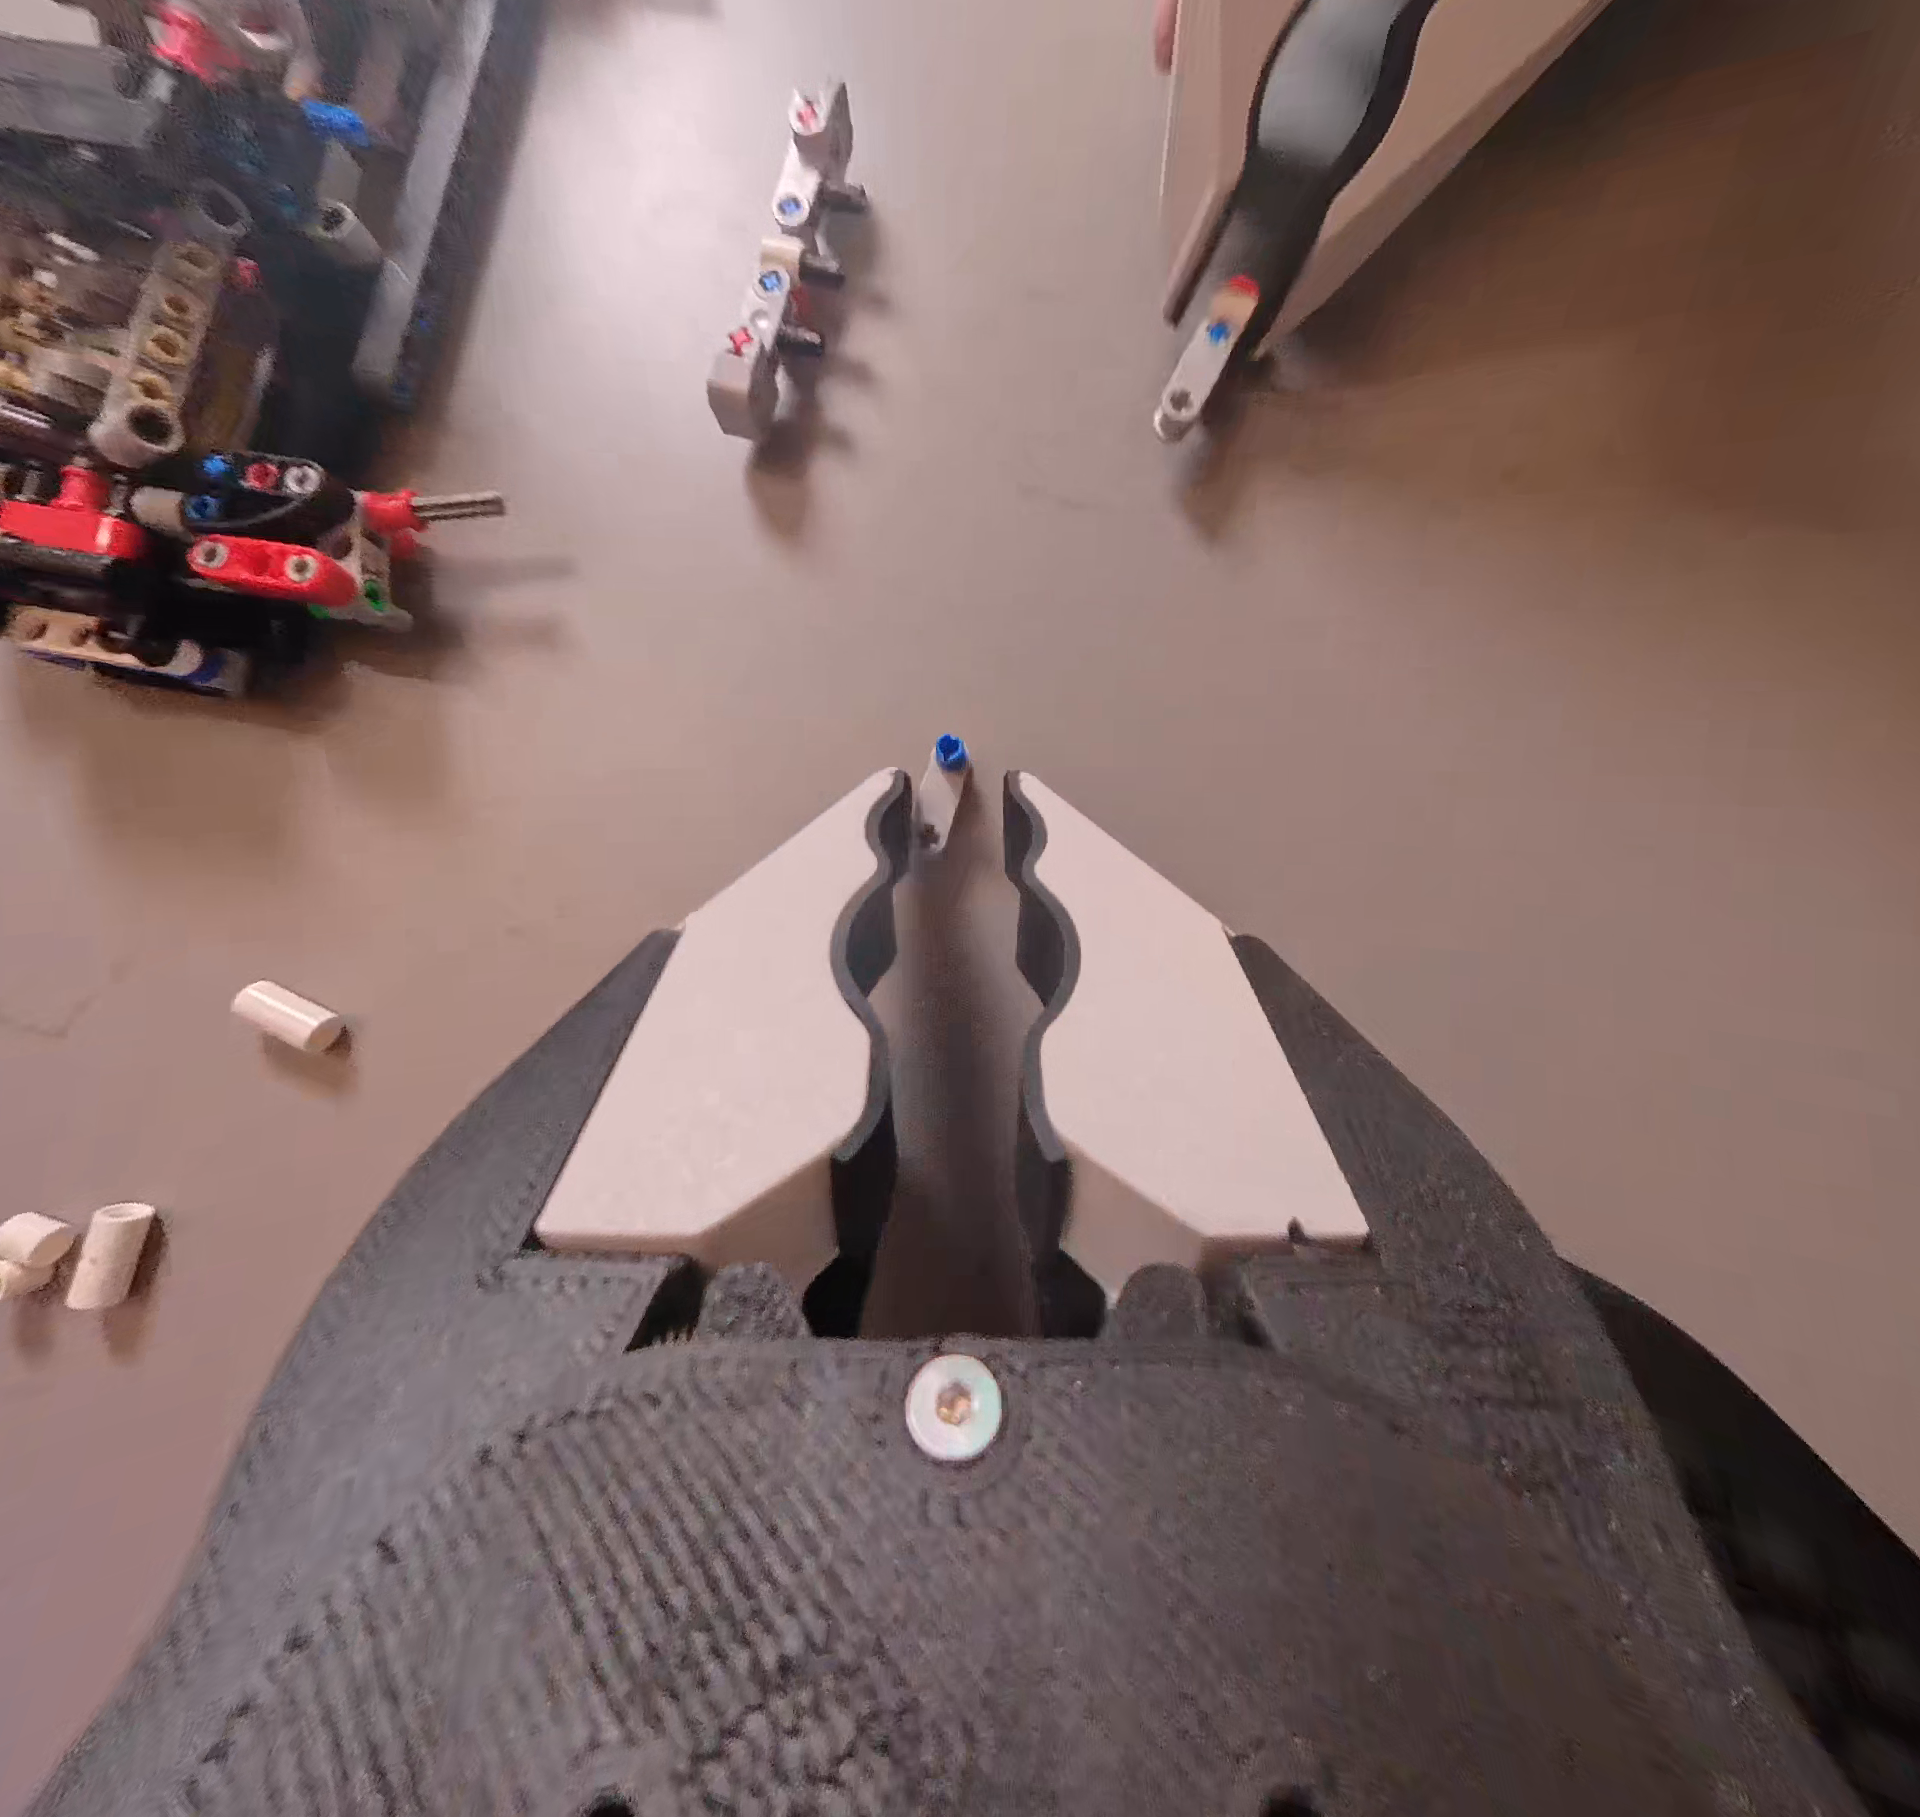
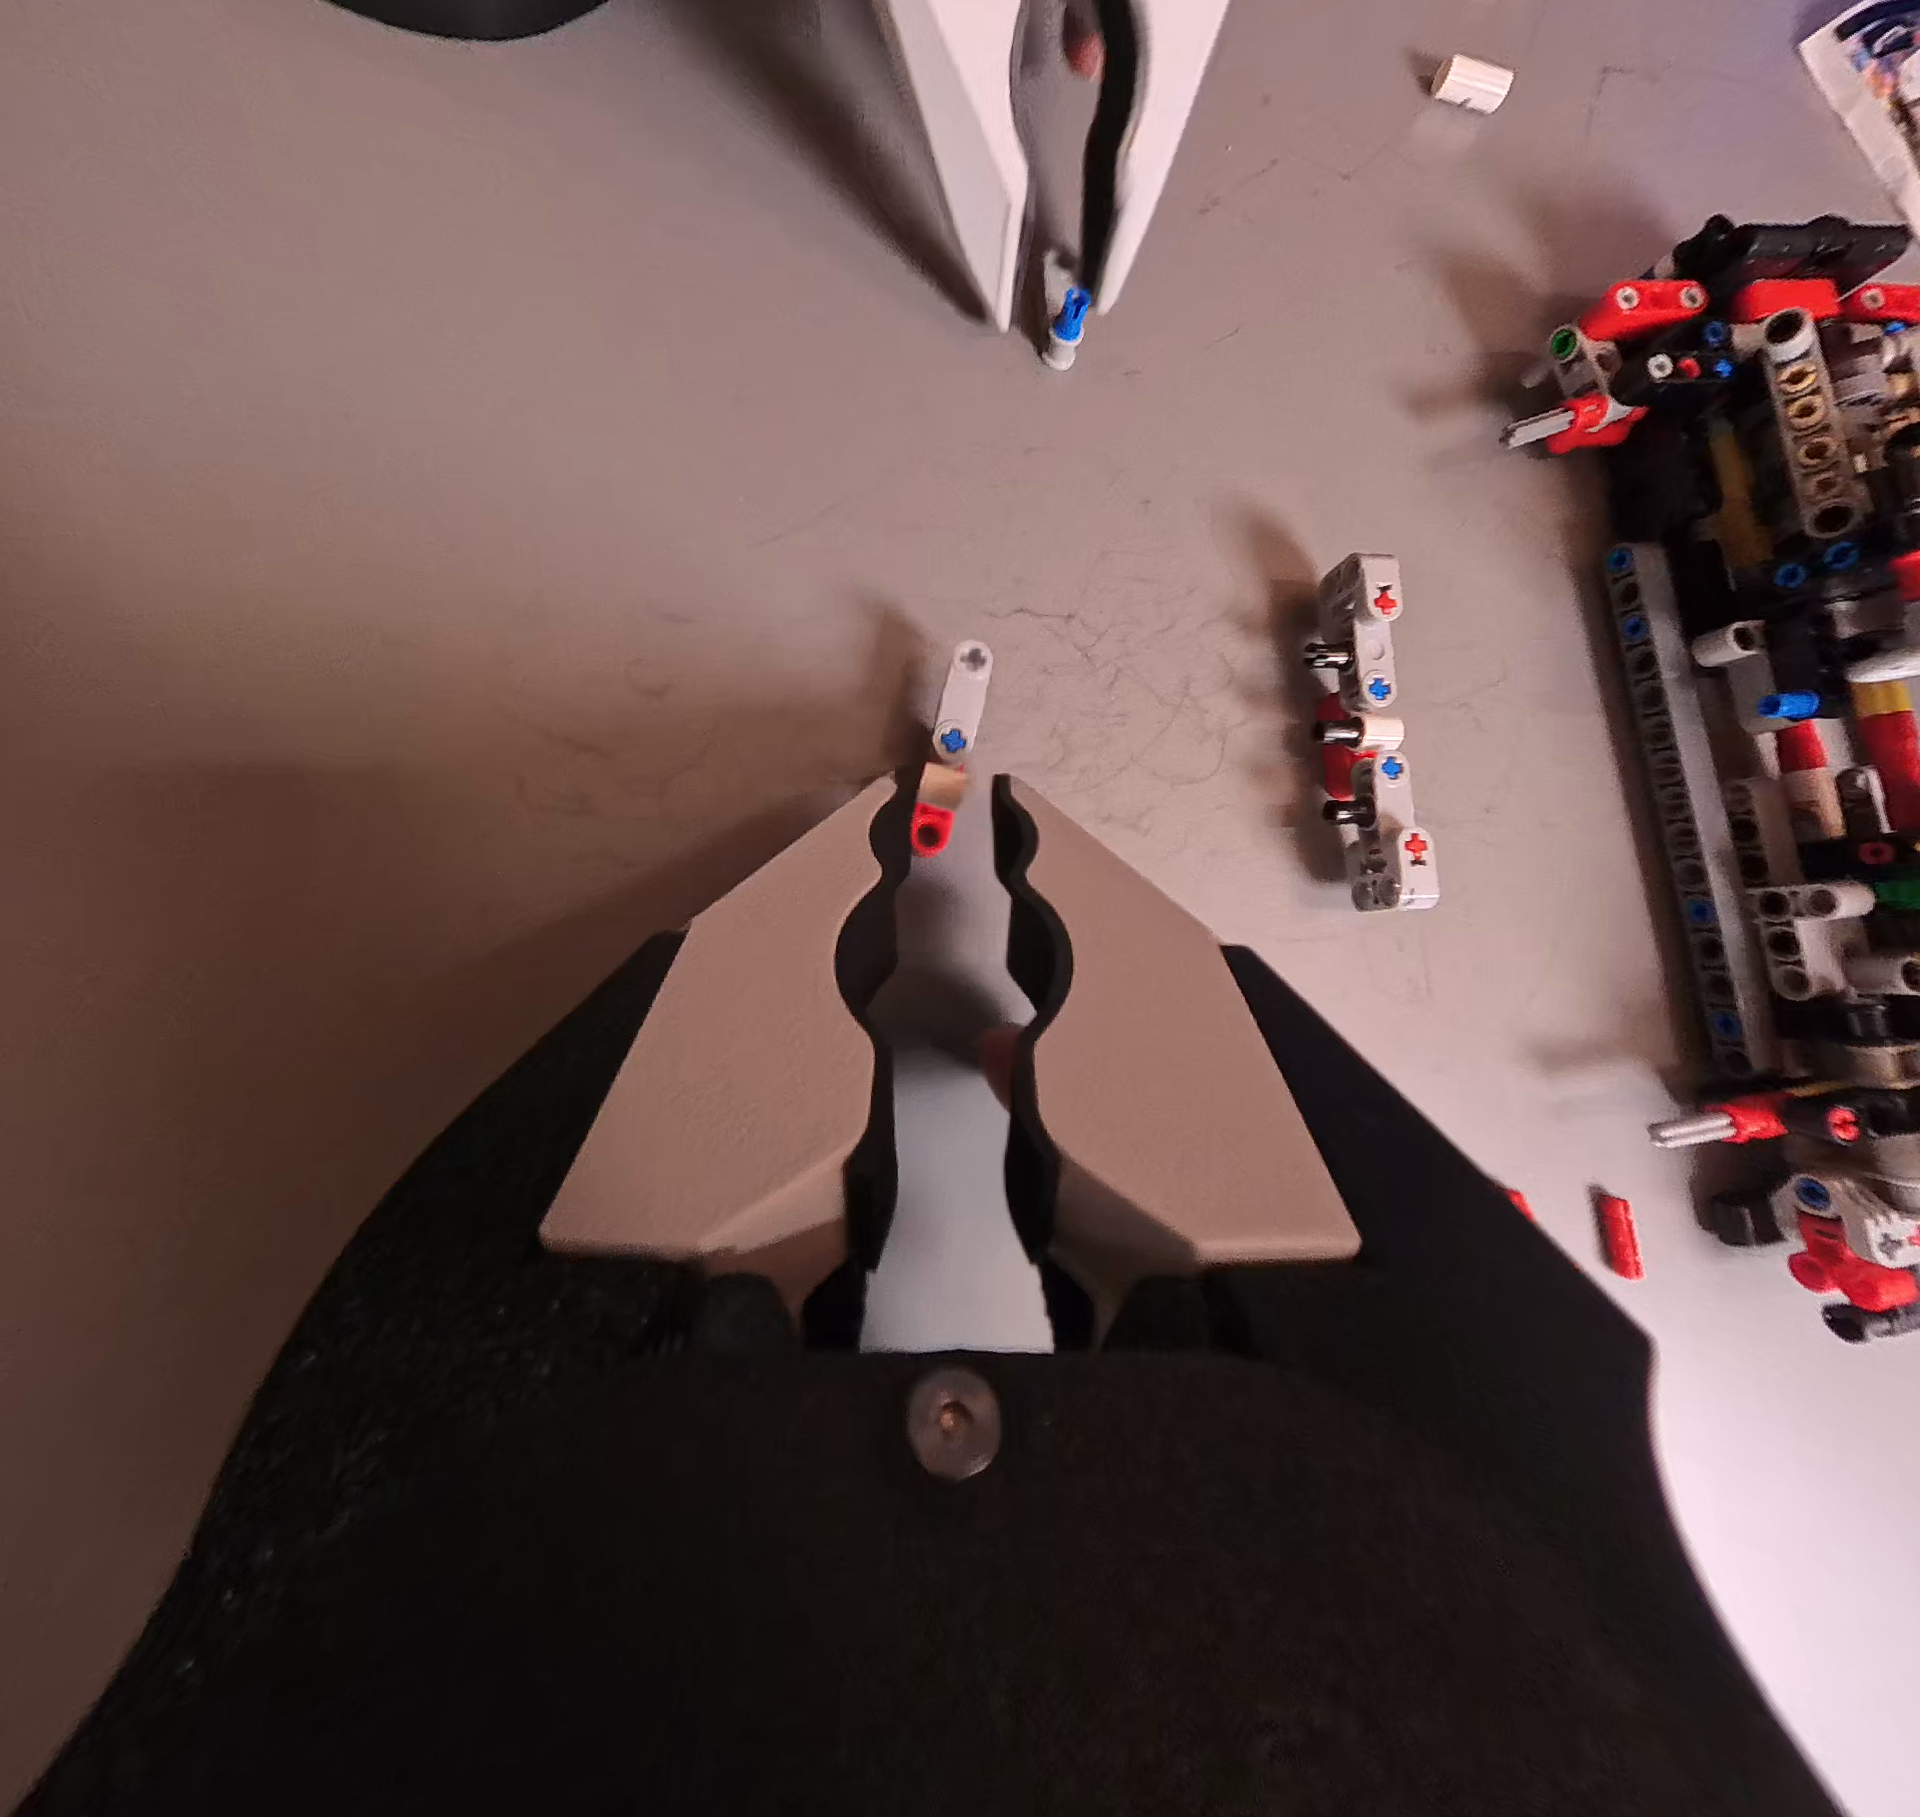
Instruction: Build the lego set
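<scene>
The left gripper (image 1: pixel 951 780) pinches a short grey connector with a blue pin (image 1: pixel 945 778). The right gripper (image 2: pixel 943 785) clamps a thin grey liftarm (image 2: pixel 961 702), long axis pointing towards the left gripper, well apart across the table (image 2: pixel 416 417).

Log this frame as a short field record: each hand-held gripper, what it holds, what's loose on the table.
left hand-held gripper: shut on small grey piece with blue pin
right hand-held gripper: shut on grey liftarm with red and tan parts
sub-assembly: grey link chain lying loose between the grippers and the model
main model: partly built vehicle, right edge of right wrist view
loose parts: white tubes, red pin
surface: table
</scene>
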Demonstrator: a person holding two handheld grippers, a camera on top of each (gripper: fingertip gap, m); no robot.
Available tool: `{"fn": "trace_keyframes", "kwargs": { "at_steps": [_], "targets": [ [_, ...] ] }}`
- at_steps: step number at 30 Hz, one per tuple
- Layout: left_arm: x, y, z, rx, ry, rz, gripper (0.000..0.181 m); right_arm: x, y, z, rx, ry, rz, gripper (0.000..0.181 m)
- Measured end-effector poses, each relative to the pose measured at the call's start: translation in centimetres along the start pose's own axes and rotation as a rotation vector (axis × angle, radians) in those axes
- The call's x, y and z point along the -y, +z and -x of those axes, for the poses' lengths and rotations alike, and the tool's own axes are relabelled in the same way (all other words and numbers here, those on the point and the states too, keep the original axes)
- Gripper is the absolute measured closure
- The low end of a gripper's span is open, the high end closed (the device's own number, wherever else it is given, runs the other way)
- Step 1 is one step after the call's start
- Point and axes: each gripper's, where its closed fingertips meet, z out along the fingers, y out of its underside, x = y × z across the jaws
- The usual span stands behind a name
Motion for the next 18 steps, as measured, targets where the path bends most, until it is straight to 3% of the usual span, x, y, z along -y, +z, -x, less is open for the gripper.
{"fn": "trace_keyframes", "kwargs": {
  "at_steps": [4, 10, 14, 18],
  "targets": [
    [1.9, -0.1, 0.1, 0.019, -0.008, -0.097, 0.171, 1.4, -1.1, -0.4, -0.007, 0.001, -0.113, 0.157],
    [11.6, -4.9, -3.7, -0.284, -0.123, -0.776, 0.176, 6.6, -5.5, -2.0, -0.057, 0.091, -0.508, 0.160],
    [13.6, -5.3, -5.4, -0.373, -0.127, -0.906, 0.175, 9.8, -8.5, -1.0, 0.016, 0.157, -0.769, 0.170],
    [14.1, -6.1, -5.7, -0.400, -0.134, -0.959, 0.176, 10.0, -8.8, -0.6, 0.030, 0.152, -0.780, 0.175]
  ]
}}
